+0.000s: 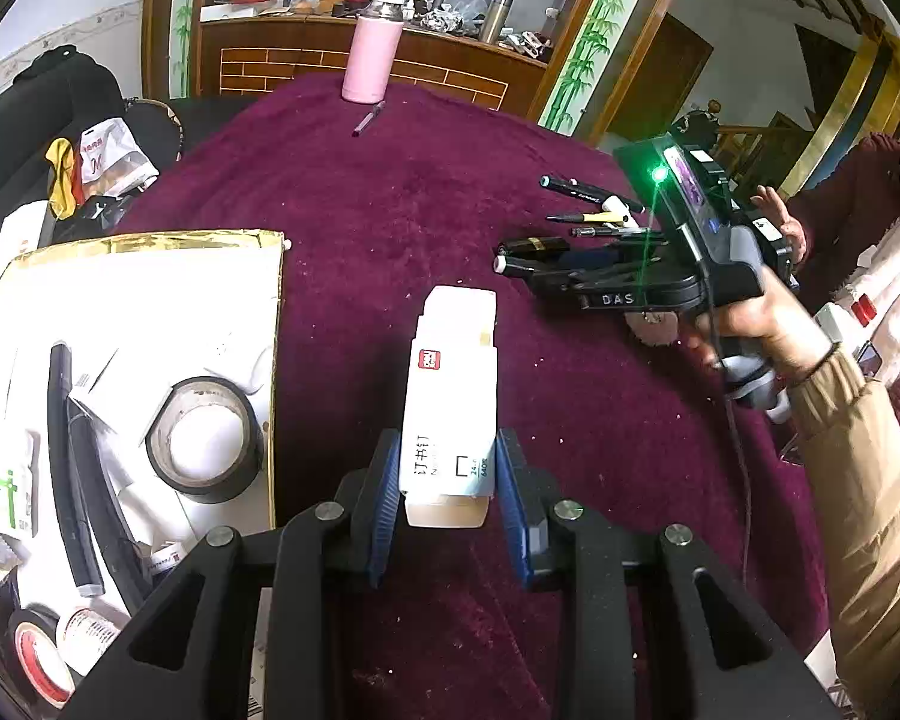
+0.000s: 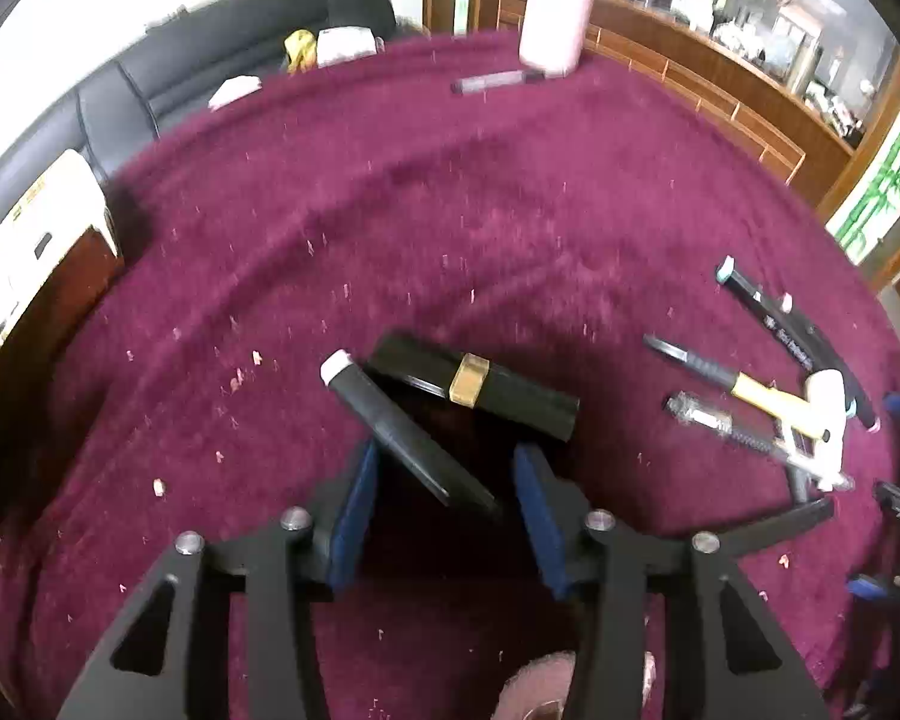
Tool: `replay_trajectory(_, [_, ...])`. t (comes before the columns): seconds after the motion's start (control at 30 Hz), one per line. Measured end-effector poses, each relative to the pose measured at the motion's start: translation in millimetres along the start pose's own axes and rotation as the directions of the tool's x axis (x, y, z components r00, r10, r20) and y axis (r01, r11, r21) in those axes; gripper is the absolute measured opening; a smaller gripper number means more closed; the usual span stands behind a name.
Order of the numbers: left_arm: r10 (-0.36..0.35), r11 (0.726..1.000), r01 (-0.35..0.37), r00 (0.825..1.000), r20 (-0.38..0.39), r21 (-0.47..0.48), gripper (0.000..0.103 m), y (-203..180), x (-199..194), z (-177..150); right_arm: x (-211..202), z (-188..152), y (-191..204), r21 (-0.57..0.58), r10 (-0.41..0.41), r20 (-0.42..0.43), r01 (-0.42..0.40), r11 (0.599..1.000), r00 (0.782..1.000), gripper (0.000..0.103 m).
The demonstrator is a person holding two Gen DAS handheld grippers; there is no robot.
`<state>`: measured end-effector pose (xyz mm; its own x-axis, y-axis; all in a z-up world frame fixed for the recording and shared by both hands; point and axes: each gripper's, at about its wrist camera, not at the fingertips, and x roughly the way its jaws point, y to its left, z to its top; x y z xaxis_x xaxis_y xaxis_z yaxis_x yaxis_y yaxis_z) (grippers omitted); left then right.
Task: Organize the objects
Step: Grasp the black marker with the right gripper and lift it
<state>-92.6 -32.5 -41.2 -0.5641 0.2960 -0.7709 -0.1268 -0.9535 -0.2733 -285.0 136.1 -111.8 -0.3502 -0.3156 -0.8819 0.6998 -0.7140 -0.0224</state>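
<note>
Left gripper (image 1: 448,483) clamps staple box (image 1: 450,414); swing toward white box (image 1: 273,312) at 9 o'clock. Right gripper (image 2: 444,495) agape around black marker (image 2: 402,432); centre before closing.

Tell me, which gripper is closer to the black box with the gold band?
Right. The right gripper is just before the black box, jaws open around a black marker lying against it. The left gripper is off to the side, clamped on a white box.

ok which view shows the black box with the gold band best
The right wrist view: the black box with the gold band lies close ahead of the right gripper, band clear, with a white-tipped black marker across its near edge. In the left wrist view it is small, far off and partly hidden behind that gripper.
</note>
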Motion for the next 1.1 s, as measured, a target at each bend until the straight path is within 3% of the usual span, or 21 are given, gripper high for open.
replay_trajectory(0.1, [-0.001, 1.000, 0.001, 1.000, 0.000, 0.001, 0.030, -0.4, 0.3, 0.6, -3.0, -1.1, -0.8, 0.034, -0.013, 0.014, 0.013, 0.999, 1.000, 0.051])
replay_trajectory(0.2, [-0.006, 1.000, 0.006, 1.000, 0.001, 0.000, 0.030, -1.8, 0.9, 1.9, -6.0, 0.3, 5.8, 0.070, -0.043, -0.004, 0.043, 0.997, 0.999, 0.027])
replay_trajectory(0.23, [-0.008, 1.000, 0.008, 1.000, 0.002, 0.001, 0.030, -2.7, 0.7, 2.6, -7.2, 0.5, 6.9, 0.091, -0.055, -0.007, 0.055, 0.994, 0.998, 0.015])
replay_trajectory(0.43, [-0.014, 1.000, 0.014, 1.000, 0.005, 0.020, 0.030, -11.6, -3.7, -0.9, -21.0, -12.8, 16.7, 0.204, -0.026, 0.051, 0.016, 0.979, 0.998, 0.015])
replay_trajectory(0.7, [-0.016, 0.999, 0.016, 1.000, 0.022, 0.028, 0.030, -19.9, -14.0, -4.2, -49.6, -34.8, 34.4, 0.265, 0.036, 0.157, -0.077, 0.961, 0.987, 0.015])
replay_trajectory(1.1, [-0.021, 0.999, 0.020, 0.999, 0.026, 0.042, 0.030, -27.3, -20.4, -11.5, -68.6, -69.7, 45.7, 0.342, 0.068, 0.235, -0.148, 0.928, 0.970, 0.015])
